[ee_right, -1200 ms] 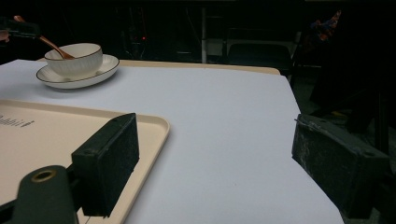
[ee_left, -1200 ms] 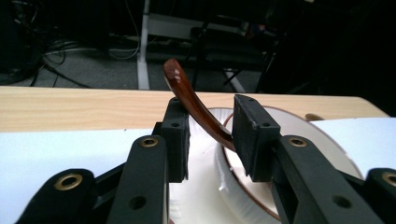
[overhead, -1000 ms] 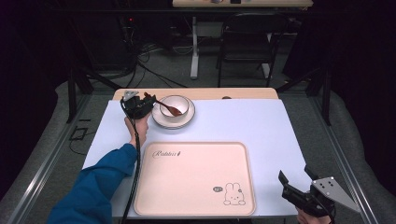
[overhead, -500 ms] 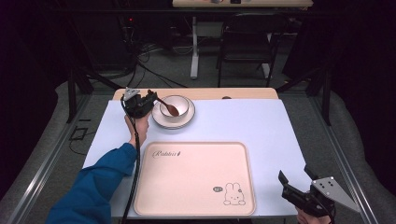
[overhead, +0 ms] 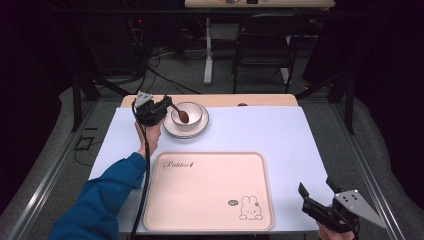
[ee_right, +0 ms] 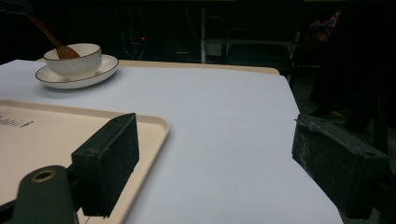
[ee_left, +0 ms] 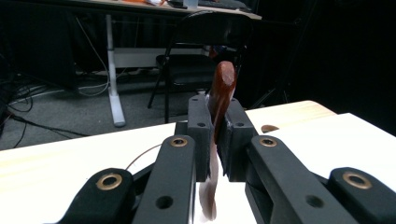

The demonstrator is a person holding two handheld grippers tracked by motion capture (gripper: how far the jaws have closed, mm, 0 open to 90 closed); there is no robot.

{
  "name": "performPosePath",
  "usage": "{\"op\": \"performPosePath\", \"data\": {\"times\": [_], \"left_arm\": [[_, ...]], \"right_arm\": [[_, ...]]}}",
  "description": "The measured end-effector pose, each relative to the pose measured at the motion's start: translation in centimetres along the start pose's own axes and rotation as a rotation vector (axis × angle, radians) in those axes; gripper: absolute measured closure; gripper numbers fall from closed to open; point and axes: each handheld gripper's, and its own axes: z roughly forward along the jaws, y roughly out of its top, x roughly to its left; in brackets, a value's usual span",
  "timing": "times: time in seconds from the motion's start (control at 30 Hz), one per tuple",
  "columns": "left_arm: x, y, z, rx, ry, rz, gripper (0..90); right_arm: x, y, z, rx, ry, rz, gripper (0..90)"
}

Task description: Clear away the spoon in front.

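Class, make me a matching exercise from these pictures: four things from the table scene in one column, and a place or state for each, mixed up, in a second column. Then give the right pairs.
Column one:
1. wooden spoon
2. bowl
3. tray
4. right gripper

Column two:
A. jaws wide apart, holding nothing, by the table's near right corner
B. lies flat on the near half of the table, with a rabbit drawing
C. pinched by its handle in the left gripper, its head over the bowl
D. stands on a saucer at the far left of the table

Pairs: 1-C, 2-D, 3-B, 4-A
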Motion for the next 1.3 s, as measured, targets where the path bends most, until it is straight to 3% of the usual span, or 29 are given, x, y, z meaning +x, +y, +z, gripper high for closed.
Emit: {"op": "performPosePath", "data": {"times": [0.57, 1.3], "left_arm": [[0.1, 1.7, -1.4, -0.035, -0.020, 0.001, 84.4], [-1.0, 3.9, -3.9, -0.068, -0.089, 0.027, 84.5]], "right_arm": [[0.0, 0.0, 0.0, -0.002, -0.001, -0.002, 13.9], [0.1, 0.0, 0.0, -0.002, -0.002, -0.008, 13.9]]}}
